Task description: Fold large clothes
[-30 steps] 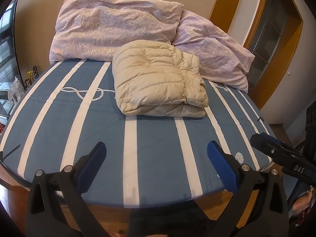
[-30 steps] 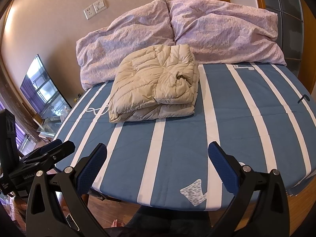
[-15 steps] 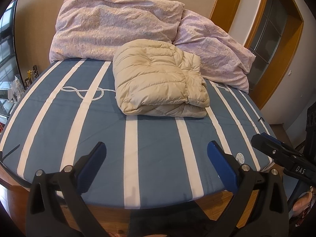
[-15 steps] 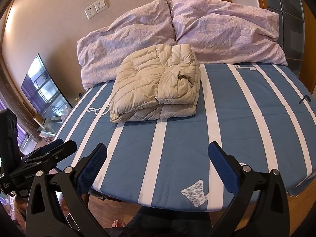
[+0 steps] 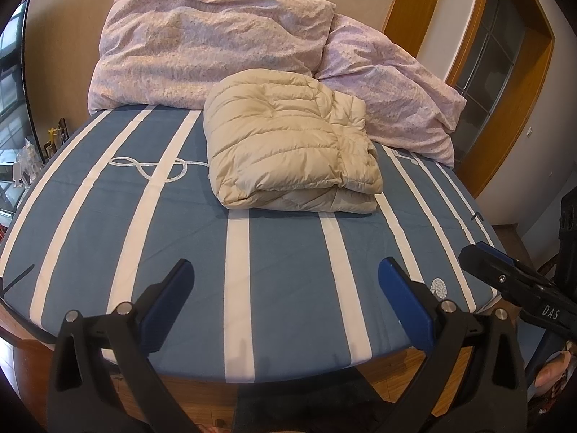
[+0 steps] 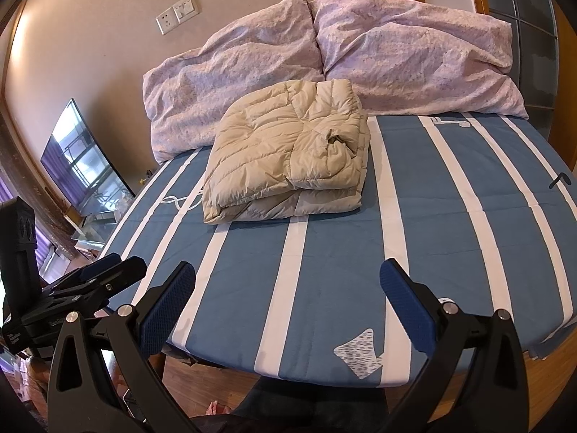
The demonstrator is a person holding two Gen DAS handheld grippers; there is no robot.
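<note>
Since the jacket (image 5: 292, 144) sits folded mid-bed (image 5: 281, 263) by the pillows (image 5: 212, 39), we judge folding done. We hold both grippers, left (image 5: 285, 288) and right (image 6: 286, 288), at the foot, jaws wide, empty.

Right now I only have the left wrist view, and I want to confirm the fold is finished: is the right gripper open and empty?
Observer: Yes. In the right wrist view the right gripper has its fingers wide apart with nothing between them, near the foot of the bed.
Operator: Does a loose sleeve trail out on the jacket's right side?
Observer: None that I can see. The beige puffer jacket has a bunched tuck on top near its right edge, inside the bundle's outline.
Operator: Anything else on the right of the bed?
Observer: Only striped sheet, and a grey triangular patch near the foot edge.
</note>
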